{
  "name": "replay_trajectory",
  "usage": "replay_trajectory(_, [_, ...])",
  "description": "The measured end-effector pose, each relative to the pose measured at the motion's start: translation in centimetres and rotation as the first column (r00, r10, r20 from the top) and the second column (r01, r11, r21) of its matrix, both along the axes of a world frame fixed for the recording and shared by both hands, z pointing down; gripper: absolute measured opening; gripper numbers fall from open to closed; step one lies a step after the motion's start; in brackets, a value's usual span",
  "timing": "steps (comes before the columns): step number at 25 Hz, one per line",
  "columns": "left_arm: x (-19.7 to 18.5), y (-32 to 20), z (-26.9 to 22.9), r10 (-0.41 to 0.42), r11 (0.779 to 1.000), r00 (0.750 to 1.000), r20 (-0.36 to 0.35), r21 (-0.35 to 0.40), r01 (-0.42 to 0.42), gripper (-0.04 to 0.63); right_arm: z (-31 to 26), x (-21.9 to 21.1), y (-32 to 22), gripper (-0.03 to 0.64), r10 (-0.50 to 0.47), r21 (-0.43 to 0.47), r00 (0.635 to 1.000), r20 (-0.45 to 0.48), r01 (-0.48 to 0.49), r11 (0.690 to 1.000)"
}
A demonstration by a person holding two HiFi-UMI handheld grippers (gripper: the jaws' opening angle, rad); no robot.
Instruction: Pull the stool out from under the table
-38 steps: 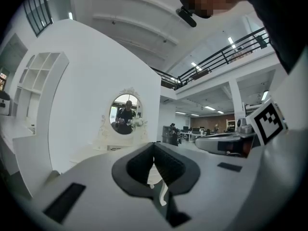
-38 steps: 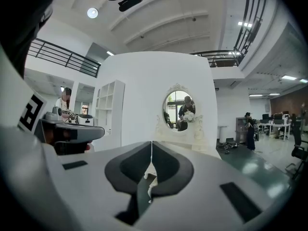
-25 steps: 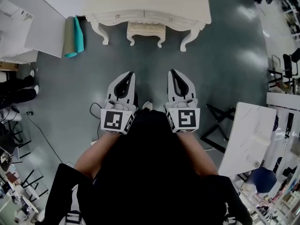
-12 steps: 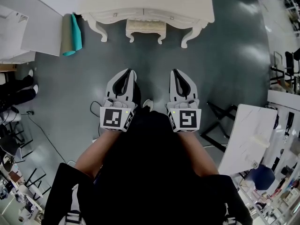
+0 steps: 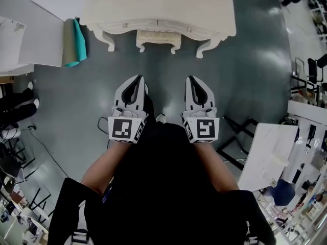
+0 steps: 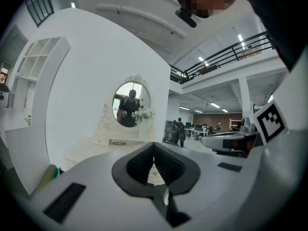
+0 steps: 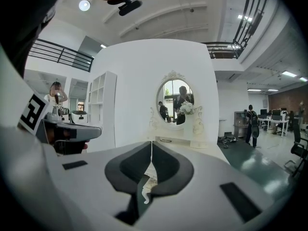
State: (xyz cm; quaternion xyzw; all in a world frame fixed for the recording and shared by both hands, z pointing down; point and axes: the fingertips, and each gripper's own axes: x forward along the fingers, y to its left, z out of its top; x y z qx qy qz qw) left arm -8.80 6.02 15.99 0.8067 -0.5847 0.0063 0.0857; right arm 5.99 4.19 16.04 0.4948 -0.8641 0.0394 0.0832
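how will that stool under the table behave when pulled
The stool looks rigid, so it should move as one piece. Its small curved legs on the smooth floor will probably slide. Pulled from high up, it might tip.

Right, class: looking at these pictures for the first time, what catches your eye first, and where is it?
The white left gripper and right gripper, both shut, sit side by side mid-frame. Ahead stands an ornate cream table with the stool tucked beneath; a teal rolled mat lies to its left.

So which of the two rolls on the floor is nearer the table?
The teal roll; the olive roll lies beyond it, farther from the table.
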Motion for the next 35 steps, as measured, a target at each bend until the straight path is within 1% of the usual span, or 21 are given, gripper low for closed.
replay_trajectory(3, [-1.0, -2.5, 0.6, 0.022, 1.000, 1.000, -0.006, -0.011, -0.022, 0.015, -0.3, -1.1, -2.5, 0.020, 0.004, 0.000, 1.000, -0.009, -0.004, 1.000])
replay_trajectory(7, [-1.8, -5.7, 1.7, 0.080, 0.996, 0.997, -0.021, -0.038, -0.081, 0.015, 0.4, -3.3, -5.7, 0.020, -0.002, 0.010, 0.997, -0.076, 0.003, 1.000])
replay_trajectory(9, [-2.3, -7.1, 2.4, 0.111, 0.993, 0.994, -0.019, -0.047, -0.112, 0.015, 1.2, -4.6, -7.1, 0.020, -0.007, 0.004, 0.996, -0.085, 0.007, 1.000])
replay_trajectory(11, [-2.4, -8.5, 2.3, 0.143, 0.989, 0.990, -0.003, -0.021, -0.143, 0.015, 1.8, -5.5, -8.4, 0.020, -0.001, -0.005, 0.996, -0.091, 0.000, 1.000])
replay_trajectory(13, [-2.5, -9.8, 2.1, 0.174, 0.985, 0.985, 0.007, -0.004, -0.174, 0.015, 2.1, -5.8, -9.7, 0.020, 0.015, -0.020, 0.995, -0.099, -0.017, 1.000])
replay_trajectory(16, [-3.4, -11.8, 2.7, 0.195, 0.980, 0.981, -0.003, -0.033, -0.195, 0.015, 1.9, -5.8, -11.3, 0.020, 0.039, -0.020, 0.994, -0.105, -0.042, 0.999])
replay_trajectory(18, [-4.2, -13.2, 3.5, 0.210, 0.977, 0.978, 0.017, -0.038, -0.209, 0.015, 2.0, -5.8, -12.5, 0.020, 0.053, -0.012, 0.993, -0.107, -0.055, 0.998])
replay_trajectory(19, [-4.5, -14.0, 3.8, 0.211, 0.977, 0.977, 0.021, -0.041, -0.210, 0.015, 2.4, -5.7, -13.1, 0.020, 0.062, -0.015, 0.993, -0.105, -0.064, 0.998])
replay_trajectory(22, [-5.1, -15.6, 4.7, 0.186, 0.981, 0.982, -0.009, -0.059, -0.187, 0.015, 3.8, -4.7, -14.4, 0.020, 0.092, -0.044, 0.990, -0.108, -0.097, 0.994])
replay_trajectory(23, [-5.1, -15.7, 5.1, 0.187, 0.980, 0.982, 0.000, -0.066, -0.186, 0.015, 4.3, -4.3, -14.6, 0.020, 0.096, -0.056, 0.989, -0.111, -0.103, 0.993])
replay_trajectory(25, [-5.4, -16.0, 5.6, 0.176, 0.981, 0.984, 0.014, -0.084, -0.174, 0.015, 4.9, -3.8, -14.9, 0.020, 0.095, -0.075, 0.989, -0.112, -0.104, 0.992])
replay_trajectory(29, [-6.1, -17.7, 7.0, 0.138, 0.985, 0.990, 0.012, -0.110, -0.136, 0.015, 6.5, -3.7, -16.7, 0.020, 0.073, -0.103, 0.993, -0.092, -0.082, 0.991])
replay_trajectory(33, [-4.5, -19.4, 7.7, 0.132, 0.987, 0.991, 0.037, -0.092, -0.128, 0.015, 8.2, -2.8, -18.9, 0.020, 0.042, -0.116, 0.996, -0.084, -0.051, 0.992])
replay_trajectory(35, [-3.6, -20.4, 8.4, 0.132, 0.986, 0.990, 0.040, -0.108, -0.127, 0.015, 9.3, -2.4, -20.3, 0.020, 0.025, -0.121, 0.996, -0.090, -0.035, 0.992])
